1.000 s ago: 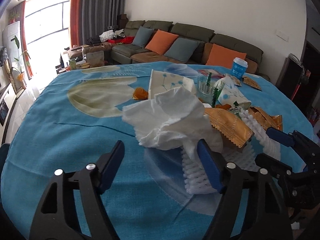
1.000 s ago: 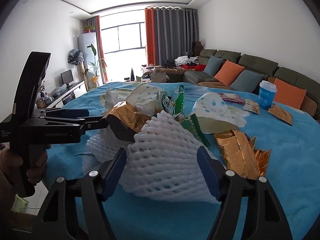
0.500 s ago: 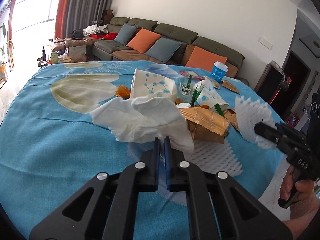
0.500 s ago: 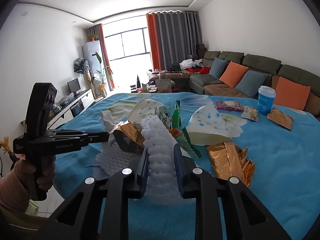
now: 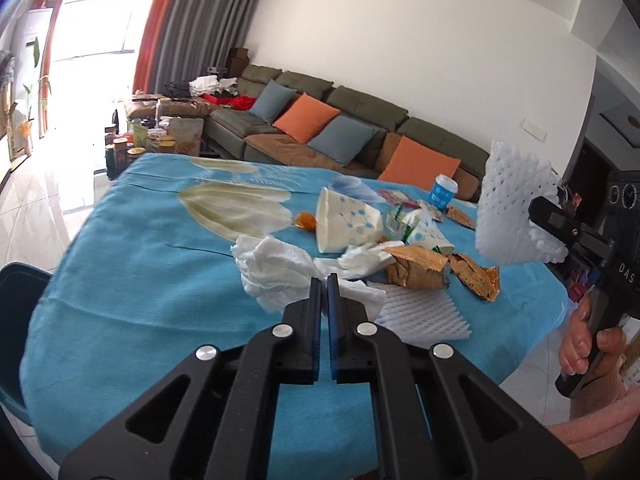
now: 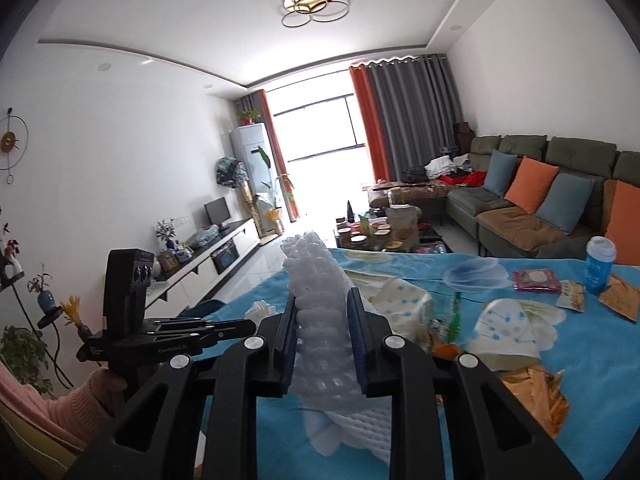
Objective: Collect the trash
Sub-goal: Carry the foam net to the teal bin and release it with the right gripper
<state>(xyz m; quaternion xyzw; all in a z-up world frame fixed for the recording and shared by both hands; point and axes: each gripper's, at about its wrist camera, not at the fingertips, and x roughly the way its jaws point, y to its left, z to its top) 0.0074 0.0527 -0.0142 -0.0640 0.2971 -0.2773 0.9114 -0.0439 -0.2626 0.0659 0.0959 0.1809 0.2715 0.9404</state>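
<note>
A counter (image 5: 132, 280) draped in a blue cloth fills the lower half of both views, with a sofa behind it. Trash lies heaped at the centre of the left wrist view.

The largest loose piece is a crumpled white tissue (image 5: 276, 268), directly ahead of the left hand-held gripper (image 5: 324, 292) at the lower centre of the frame. Its jaws are clenched on a trailing fold of that tissue, and most of the tissue sits on the cloth just beyond the tips. Its long axis runs left to right across the frame.

To the right of the tissue lies a flat sheet of white foam netting (image 5: 420, 314) on the cloth. Above it in the frame are gold snack wrappers (image 5: 416, 268) and 2 tipped paper cups (image 5: 346, 226), touching one another. I cannot tell whether anything is inside them. An upright blue cup (image 5: 443, 192) with a lid stands well apart, toward the sofa.

The right hand-held gripper (image 6: 322, 344) grasps a second foam net (image 6: 320, 320), squeezed between its jaws and standing up out of them. In the left wrist view that net is held in the air at the right edge, above the counter's edge.

A dark bin rim (image 5: 20, 280) shows at the left edge, beside the counter. Judging by this, the left hand-held gripper is the nearer one to it.
</note>
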